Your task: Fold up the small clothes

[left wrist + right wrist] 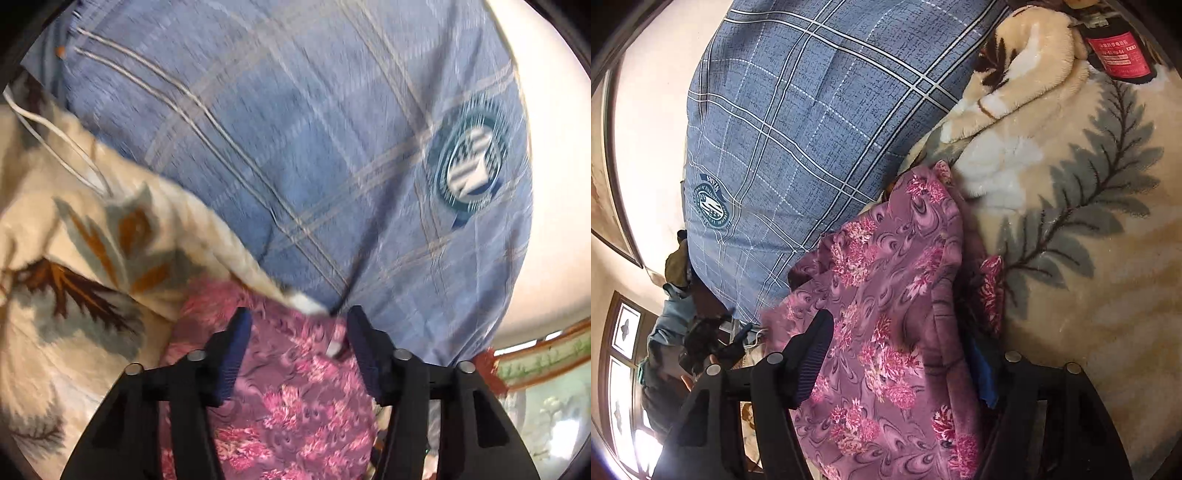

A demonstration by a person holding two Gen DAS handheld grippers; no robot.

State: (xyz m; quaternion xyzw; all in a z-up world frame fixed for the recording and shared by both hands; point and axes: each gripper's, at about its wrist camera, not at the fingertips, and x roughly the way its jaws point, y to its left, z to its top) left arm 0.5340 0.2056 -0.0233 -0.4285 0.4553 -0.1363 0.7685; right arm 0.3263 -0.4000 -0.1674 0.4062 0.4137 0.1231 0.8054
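In the left wrist view the whole frame is smeared by motion. The left gripper [299, 325] stands wide apart at the lower centre, nothing between its fingers. Beneath and between them lies the purple floral garment [288, 398], which fills the lower middle and runs off the bottom edge. A blue plaid pillow [295, 129] with a round badge takes up the upper frame. A cream leaf-patterned blanket [74, 240] covers the left side, a white cord [55, 136] lying across it. A small white scrap near the right finger is too blurred to name.

In the right wrist view the right gripper [905, 350] is only partly readable. Its left finger [812, 350] shows clearly, while the right one is buried under the purple floral garment [886, 314]; whether it pinches the cloth cannot be told. The blue plaid pillow [812, 129] sits upper left, the cream leaf-patterned blanket [1071, 221] on the right. A red labelled object [1119, 55] is cut off at the upper right edge.
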